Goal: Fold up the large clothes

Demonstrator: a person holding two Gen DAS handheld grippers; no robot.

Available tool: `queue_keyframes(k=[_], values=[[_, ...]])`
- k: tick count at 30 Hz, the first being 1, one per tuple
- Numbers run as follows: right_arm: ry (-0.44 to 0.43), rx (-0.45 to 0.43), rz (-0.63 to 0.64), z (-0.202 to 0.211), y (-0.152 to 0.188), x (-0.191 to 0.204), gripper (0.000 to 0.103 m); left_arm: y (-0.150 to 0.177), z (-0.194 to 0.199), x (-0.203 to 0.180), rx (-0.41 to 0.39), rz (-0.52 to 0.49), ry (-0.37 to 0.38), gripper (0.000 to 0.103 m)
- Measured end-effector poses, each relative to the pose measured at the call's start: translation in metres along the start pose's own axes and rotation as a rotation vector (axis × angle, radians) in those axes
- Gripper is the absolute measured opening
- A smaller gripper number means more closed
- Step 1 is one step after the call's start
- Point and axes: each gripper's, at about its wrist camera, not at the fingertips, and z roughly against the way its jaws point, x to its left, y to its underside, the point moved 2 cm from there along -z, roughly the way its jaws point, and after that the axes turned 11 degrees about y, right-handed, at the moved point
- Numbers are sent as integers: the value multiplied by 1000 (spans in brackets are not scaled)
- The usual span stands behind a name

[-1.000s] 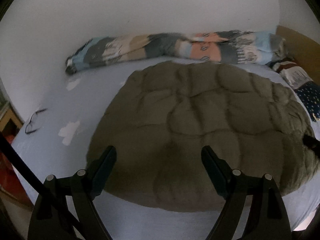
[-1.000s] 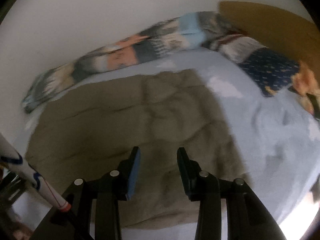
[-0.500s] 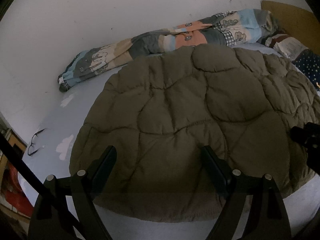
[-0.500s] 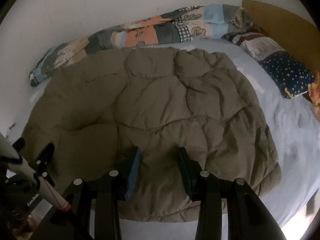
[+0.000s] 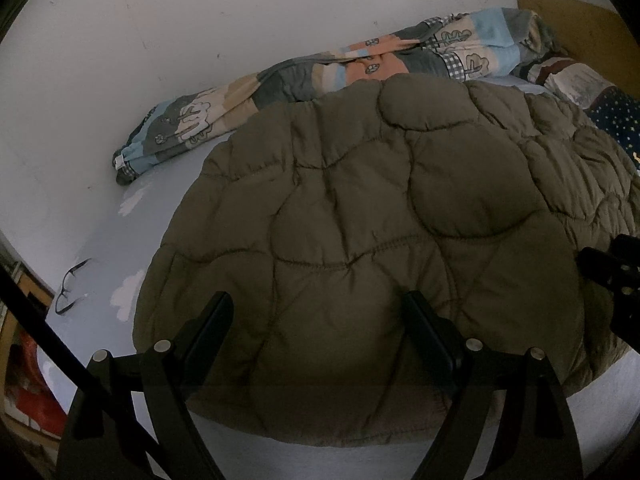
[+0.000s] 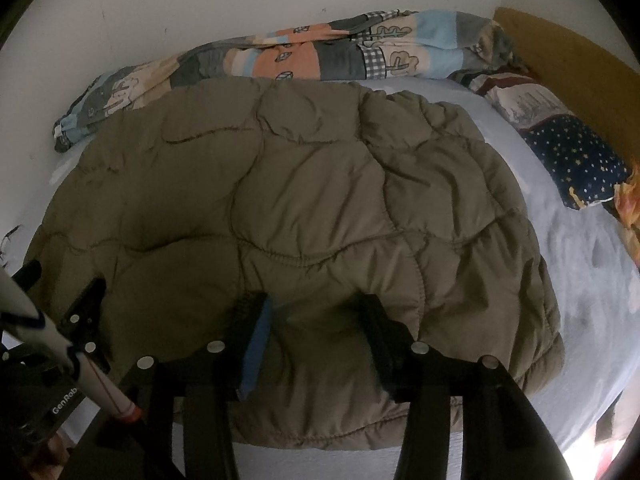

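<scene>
Bed (image 5: 100,240), pale blue sheet, carries everything. The olive quilted coat (image 5: 380,220) lies spread flat across its middle, near hem at the near edge, so you have the whole panel in reach for a first fold. Rolled patchwork blanket (image 5: 320,76) lies along the far wall, touching the coat's far edge; it may crowd a fold carried that way. Pillows (image 6: 576,152) sit far right, apart from the coat. Your left gripper (image 5: 318,334) hovers over the near hem, jaws wide, holding nothing. Your right gripper (image 6: 316,330) likewise, jaws parted more narrowly (no cloth visibly between them). Spectacles (image 5: 70,286) lie on the sheet near left, clear of the coat.
</scene>
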Motion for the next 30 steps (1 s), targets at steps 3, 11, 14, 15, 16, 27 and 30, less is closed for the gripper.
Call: queue_keyframes(k=[3, 11, 14, 15, 16, 27, 30], values=[[1, 1, 4, -1, 0, 0, 53, 0, 0, 0, -2, -5, -3, 86], [5, 2, 9, -1, 2, 3, 57, 2, -2, -2, -3, -16, -13, 87], [7, 2, 11, -1, 3, 3, 57, 2, -2, -3, -3, -16, -15, 87], [8, 2, 13, -2, 3, 3, 58, 2, -2, -3, -2, -15, -15, 88], [9, 2, 15, -2, 3, 3, 58, 2, -2, -3, -2, -14, -14, 88], [10, -1, 15, -2, 3, 2, 60, 1, 0, -2, -3, -8, -9, 88], [13, -26, 6, 5, 1, -1, 60, -1, 8, 2, -23, 29, 19, 88]])
